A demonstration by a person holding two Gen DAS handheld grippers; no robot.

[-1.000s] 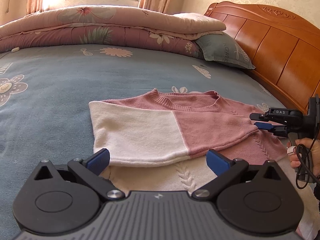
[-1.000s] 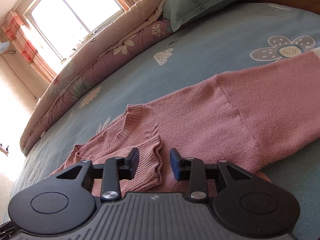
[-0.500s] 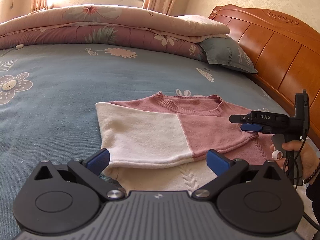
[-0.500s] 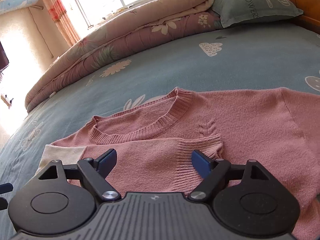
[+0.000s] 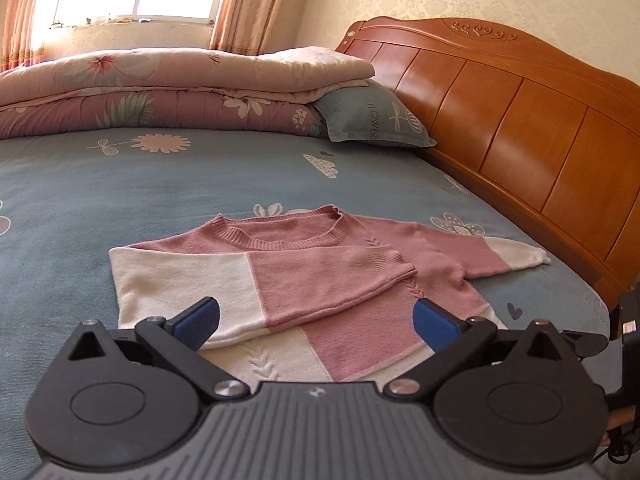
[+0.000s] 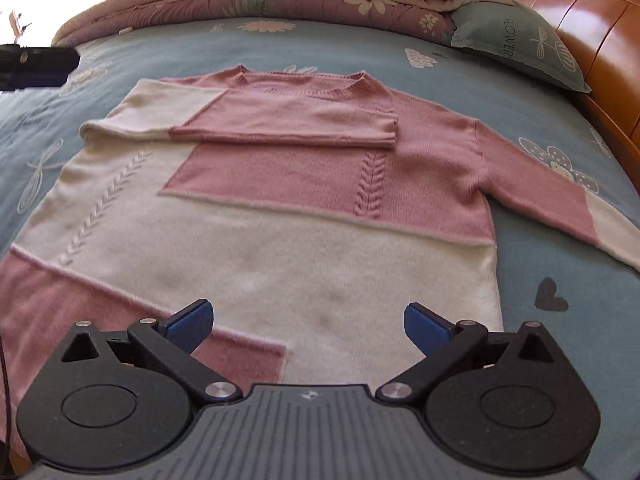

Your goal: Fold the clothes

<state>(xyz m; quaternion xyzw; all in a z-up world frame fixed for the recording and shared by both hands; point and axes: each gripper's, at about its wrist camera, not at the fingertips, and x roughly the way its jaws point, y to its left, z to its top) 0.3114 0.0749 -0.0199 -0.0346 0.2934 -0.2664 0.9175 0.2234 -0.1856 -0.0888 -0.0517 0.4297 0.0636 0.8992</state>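
The pink-and-cream sweater (image 6: 280, 216) lies flat on the blue bedsheet (image 6: 560, 264) — one sleeve (image 6: 256, 124) folded across its chest, the other sleeve (image 6: 552, 192) stretched toward the wooden headboard (image 5: 520, 128). The right gripper (image 6: 306, 322) hovers over the hem, jaws spread wide, holding nothing; the left gripper (image 5: 316, 320) — equally wide, empty.

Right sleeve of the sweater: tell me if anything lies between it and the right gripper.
Nothing visible does. The right gripper is open above the hem of the sweater, and the unfolded right sleeve lies flat on the bed sheet, stretched toward the headboard, with only sweater and bare sheet between.
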